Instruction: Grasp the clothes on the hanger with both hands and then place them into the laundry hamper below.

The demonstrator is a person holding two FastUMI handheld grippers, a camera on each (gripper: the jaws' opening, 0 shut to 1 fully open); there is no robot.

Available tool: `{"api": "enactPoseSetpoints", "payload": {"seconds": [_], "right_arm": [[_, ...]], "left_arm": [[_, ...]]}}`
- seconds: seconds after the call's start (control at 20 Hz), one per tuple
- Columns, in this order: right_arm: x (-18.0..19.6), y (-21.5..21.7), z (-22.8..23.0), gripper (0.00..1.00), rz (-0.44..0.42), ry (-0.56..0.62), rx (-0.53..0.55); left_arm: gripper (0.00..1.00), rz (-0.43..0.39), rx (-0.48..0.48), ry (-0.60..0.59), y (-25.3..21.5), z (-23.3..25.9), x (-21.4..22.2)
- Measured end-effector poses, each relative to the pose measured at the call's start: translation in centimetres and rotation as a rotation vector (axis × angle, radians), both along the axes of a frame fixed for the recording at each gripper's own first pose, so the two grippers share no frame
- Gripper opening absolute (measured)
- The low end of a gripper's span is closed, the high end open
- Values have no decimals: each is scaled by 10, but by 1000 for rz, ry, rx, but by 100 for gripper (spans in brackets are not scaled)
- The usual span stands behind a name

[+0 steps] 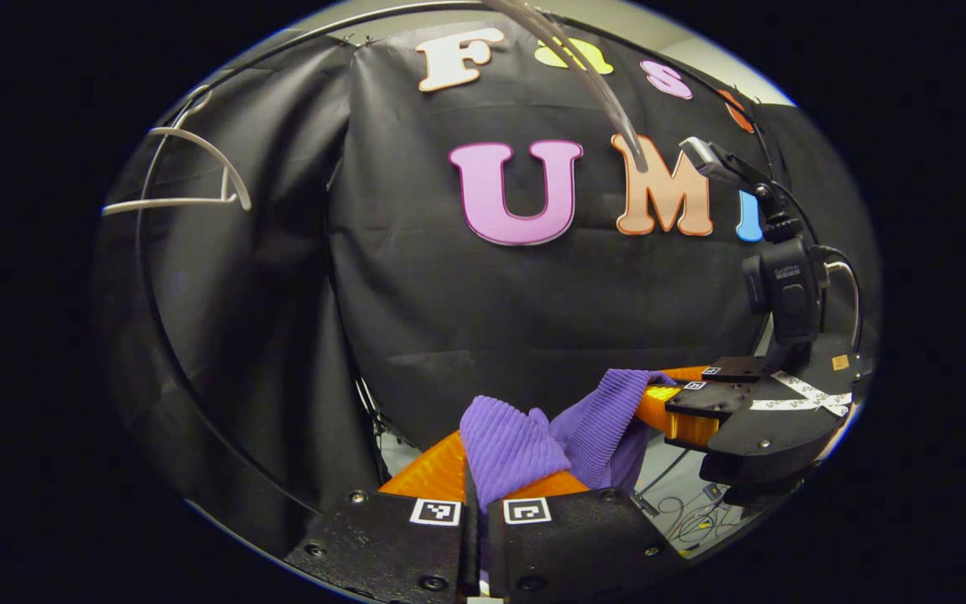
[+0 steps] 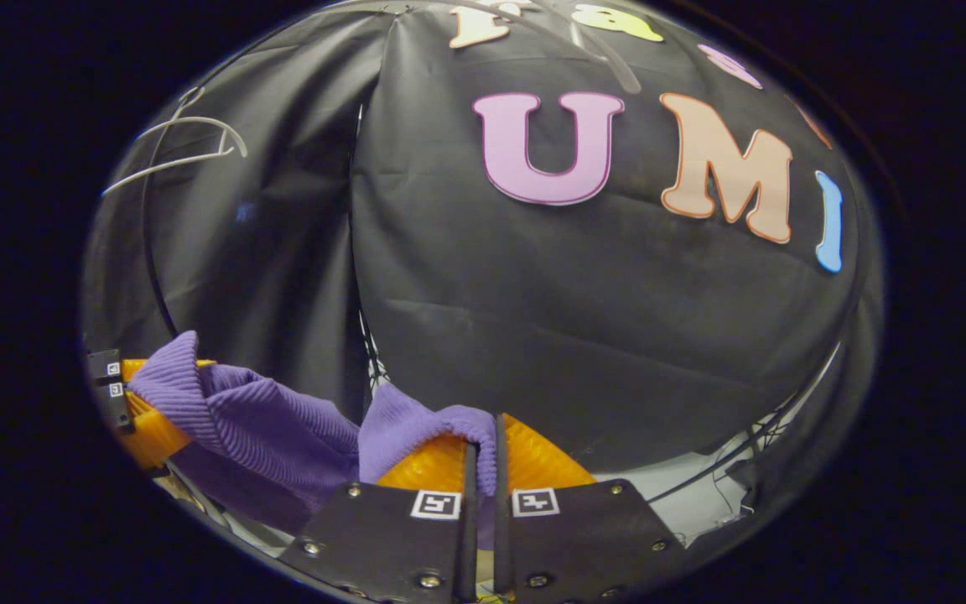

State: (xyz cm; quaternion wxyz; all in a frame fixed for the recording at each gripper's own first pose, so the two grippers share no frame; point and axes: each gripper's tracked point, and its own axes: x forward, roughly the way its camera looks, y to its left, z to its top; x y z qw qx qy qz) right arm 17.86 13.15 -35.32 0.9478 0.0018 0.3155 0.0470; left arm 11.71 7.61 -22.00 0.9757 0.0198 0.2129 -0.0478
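In the left gripper view, the left gripper (image 1: 476, 495) points forward toward the black cloth wall (image 1: 533, 319), with its two orange fingers (image 1: 433, 470) brought close together at the bottom. A fold of the purple ribbed garment (image 1: 516, 445) is clenched between them and rises above the tips. The same garment stretches to the right, where the right gripper (image 1: 659, 398) comes in from the side, lying about level, with its black body and a camera mounted above it. Its orange fingers also press on the cloth there. In the right gripper view, the right gripper (image 2: 483, 470) has its fingers nearly closed, and a purple fold (image 2: 416, 428) is pinched in the narrow gap between them. From this point the garment runs to the left and sags a little in the middle, up to the left gripper (image 2: 135, 394) at the left edge, which grasps the other end. So the garment hangs in the air between the two grippers, in front of the wall. A white hanger (image 1: 189, 180) hangs bare high on the left, well apart from the garment. I cannot see the laundry hamper.
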Motion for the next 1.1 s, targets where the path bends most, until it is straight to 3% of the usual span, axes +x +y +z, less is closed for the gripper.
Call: {"api": "enactPoseSetpoints", "payload": {"seconds": [0.65,0.9,1.05,1.1], "right_arm": [[-59,-5,-72,8,-34,223,12],[-65,-2,-72,8,-28,232,18],[-61,0,-67,8,-21,220,19],[-62,0,-67,8,-21,218,19]], "left_arm": [[5,-38,-47,216,3,-8,12],[5,-39,-57,290,3,-22,10],[7,-69,-78,374,-11,-49,-9],[16,-72,-80,366,-12,-48,-7]]}}
